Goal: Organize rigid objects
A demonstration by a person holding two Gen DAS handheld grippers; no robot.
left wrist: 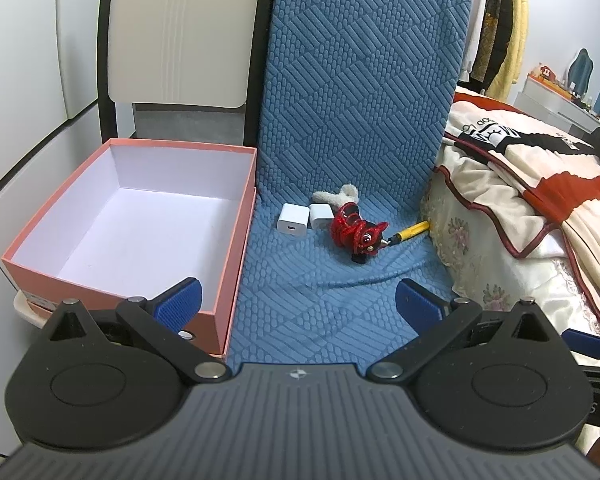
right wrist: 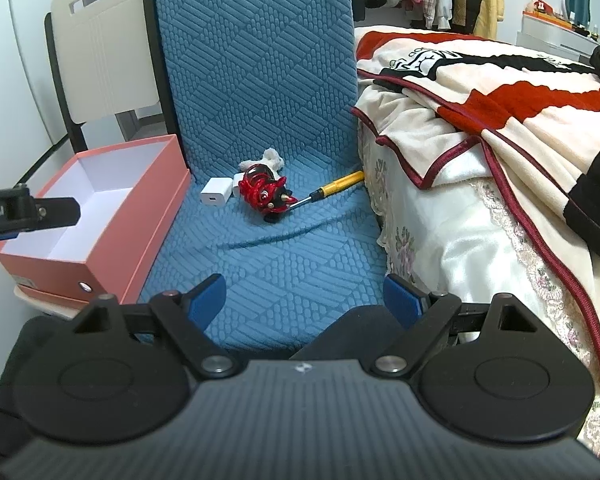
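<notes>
I saw my left gripper [left wrist: 298,300] wide apart, holding nothing, over the blue cushion [left wrist: 340,120]. Pink box [left wrist: 228,240] sat left. Ahead: two white chargers [left wrist: 290,223], red toy [left wrist: 356,230], yellow screwdriver [left wrist: 410,231], plush [left wrist: 340,196].

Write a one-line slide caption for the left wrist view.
Open left claw above a blue cushion; empty pink box left, chargers, red toy, yellow screwdriver ahead.
</notes>
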